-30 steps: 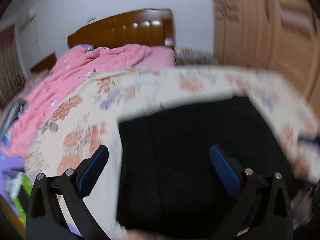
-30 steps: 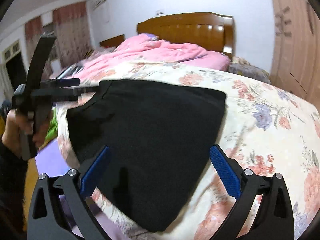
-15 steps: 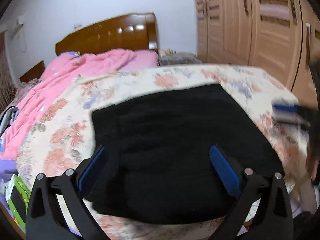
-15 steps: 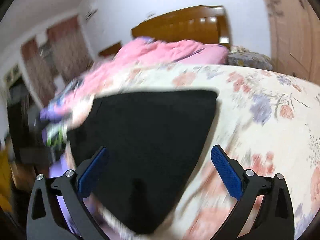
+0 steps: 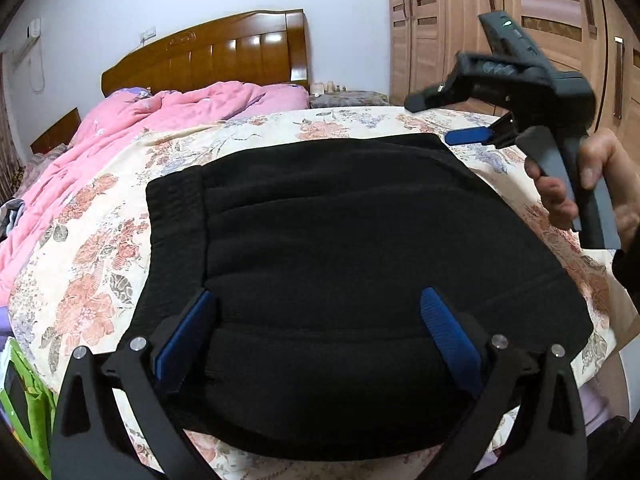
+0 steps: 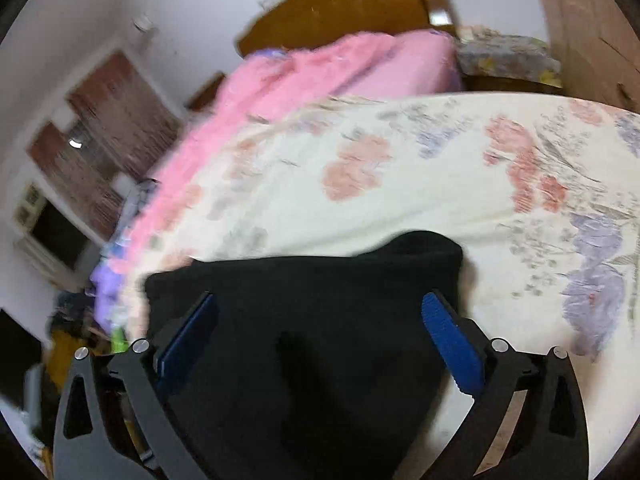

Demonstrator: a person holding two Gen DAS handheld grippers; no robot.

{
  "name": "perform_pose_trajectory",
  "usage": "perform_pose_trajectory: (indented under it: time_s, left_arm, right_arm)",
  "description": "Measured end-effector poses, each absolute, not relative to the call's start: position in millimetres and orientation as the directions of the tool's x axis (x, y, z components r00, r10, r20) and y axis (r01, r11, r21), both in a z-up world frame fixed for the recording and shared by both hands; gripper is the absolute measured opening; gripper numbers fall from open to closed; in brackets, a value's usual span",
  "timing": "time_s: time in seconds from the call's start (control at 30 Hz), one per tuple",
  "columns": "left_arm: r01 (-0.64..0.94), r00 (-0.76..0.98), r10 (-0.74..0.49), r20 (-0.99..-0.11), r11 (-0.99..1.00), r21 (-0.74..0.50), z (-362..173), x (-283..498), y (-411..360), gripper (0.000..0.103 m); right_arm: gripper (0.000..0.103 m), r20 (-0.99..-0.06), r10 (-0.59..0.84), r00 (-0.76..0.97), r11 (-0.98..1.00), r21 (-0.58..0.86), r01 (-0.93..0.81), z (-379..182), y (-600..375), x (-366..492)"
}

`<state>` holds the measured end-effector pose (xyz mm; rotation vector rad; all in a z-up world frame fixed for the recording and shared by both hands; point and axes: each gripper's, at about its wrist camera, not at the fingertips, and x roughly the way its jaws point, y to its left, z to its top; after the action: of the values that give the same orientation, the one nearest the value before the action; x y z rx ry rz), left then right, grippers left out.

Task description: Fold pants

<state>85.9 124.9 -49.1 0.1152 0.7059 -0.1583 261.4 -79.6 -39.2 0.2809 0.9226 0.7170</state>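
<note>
Black pants (image 5: 340,248) lie folded into a flat block on the floral bedspread (image 5: 88,264), near the bed's foot. My left gripper (image 5: 316,332) is open and empty, hovering over the near edge of the pants. My right gripper (image 6: 320,340) is open and empty, over the far right corner of the pants (image 6: 320,340). In the left wrist view the right gripper (image 5: 468,120) is held in a hand (image 5: 592,184) at the right, its blue pad above the pants' far right corner.
A pink quilt (image 5: 152,120) is bunched toward the wooden headboard (image 5: 208,56). A wooden wardrobe (image 5: 520,12) stands right of the bed. A green bag (image 5: 24,396) lies off the bed's left side. A nightstand with small items (image 5: 348,96) sits by the headboard.
The right gripper has swung in toward the pants' far right corner and tilted. The left gripper has shifted so the pants sit more centred under it. The pants have not changed shape.
</note>
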Motion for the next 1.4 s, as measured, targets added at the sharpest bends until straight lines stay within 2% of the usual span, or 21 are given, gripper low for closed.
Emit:
perform_pose_trajectory:
  time_s: [0.07, 0.23, 0.33, 0.37, 0.43, 0.5, 0.53, 0.6, 0.67, 0.8, 0.97, 1.07, 1.17, 1.3, 1.4]
  left_arm:
    - [0.182, 0.748, -0.102, -0.656, 0.982, 0.055, -49.4, 88.5, 125.0, 0.102]
    - [0.182, 0.747, -0.101, -0.657, 0.982, 0.055, -48.9, 87.9, 124.6, 0.102]
    - [0.172, 0.749, -0.093, -0.656, 0.983, 0.058, -48.8, 88.2, 123.4, 0.102]
    - [0.169, 0.750, -0.089, -0.656, 0.984, 0.059, -48.9, 88.9, 123.2, 0.102]
    - [0.162, 0.752, -0.082, -0.654, 0.985, 0.062, -49.0, 88.9, 122.5, 0.102]
    - [0.159, 0.752, -0.080, -0.654, 0.985, 0.062, -48.8, 88.6, 123.4, 0.102]
    - [0.157, 0.750, -0.078, -0.656, 0.986, 0.063, -48.2, 87.2, 121.8, 0.102]
    - [0.154, 0.749, -0.073, -0.659, 0.986, 0.066, -46.8, 86.4, 119.8, 0.102]
    - [0.148, 0.753, -0.064, -0.655, 0.986, 0.075, -44.3, 85.2, 119.3, 0.102]
    - [0.102, 0.786, -0.011, -0.618, 0.988, 0.112, -33.1, 67.4, 112.9, 0.102]
    - [-0.029, 0.878, 0.113, -0.465, 0.983, 0.184, 1.2, 28.9, 105.9, 0.102]
    - [-0.141, 0.908, 0.197, -0.369, 0.974, 0.175, 28.4, 7.4, 108.8, 0.102]
    - [-0.238, 0.915, 0.286, -0.286, 0.952, 0.191, 48.3, -11.2, 102.8, 0.102]
    - [-0.231, 0.916, 0.280, -0.289, 0.954, 0.190, 47.2, -14.8, 90.4, 0.102]
    - [-0.203, 0.898, 0.243, -0.366, 0.968, 0.145, 26.0, -13.5, 85.3, 0.102]
  right_arm:
    - [0.098, -0.727, 0.581, 0.365, 0.800, 0.427, -0.423, -58.1, -69.3, 273.7]
    - [0.098, -0.648, 0.580, 0.494, 0.814, 0.491, -0.311, -26.6, -92.6, 252.8]
    - [0.099, -0.506, 0.690, 0.517, 0.722, 0.528, -0.448, 2.3, -94.8, 196.5]
    - [0.099, -0.510, 0.715, 0.479, 0.700, 0.527, -0.483, 0.3, -89.6, 188.3]
    - [0.099, -0.574, 0.717, 0.395, 0.691, 0.513, -0.509, -14.5, -78.8, 183.7]
    - [0.099, -0.659, 0.668, 0.345, 0.735, 0.513, -0.444, -44.6, -80.8, 195.5]
    - [0.097, -0.667, 0.659, 0.349, 0.748, 0.530, -0.400, -55.7, -89.2, 202.1]
    - [0.097, -0.588, 0.700, 0.404, 0.712, 0.610, -0.347, -54.0, -113.0, 199.8]
    - [0.098, -0.594, 0.628, 0.503, 0.771, 0.563, -0.298, -35.9, -127.7, 181.1]
    - [0.099, -0.493, 0.590, 0.639, 0.798, 0.477, -0.369, 4.1, -137.0, 113.7]
    - [0.099, -0.399, 0.403, 0.824, 0.914, 0.225, -0.338, 36.4, -132.7, 35.6]
    - [0.099, -0.346, 0.338, 0.875, 0.941, 0.154, -0.303, 51.7, -131.9, 7.9]
    - [0.099, -0.333, 0.301, 0.894, 0.954, 0.107, -0.282, 54.5, -123.1, -3.3]
    - [0.099, -0.374, 0.242, 0.896, 0.969, 0.039, -0.245, 27.1, -108.9, -16.4]
    - [0.099, -0.434, 0.224, 0.873, 0.969, 0.001, -0.248, 0.9, -98.1, -22.1]
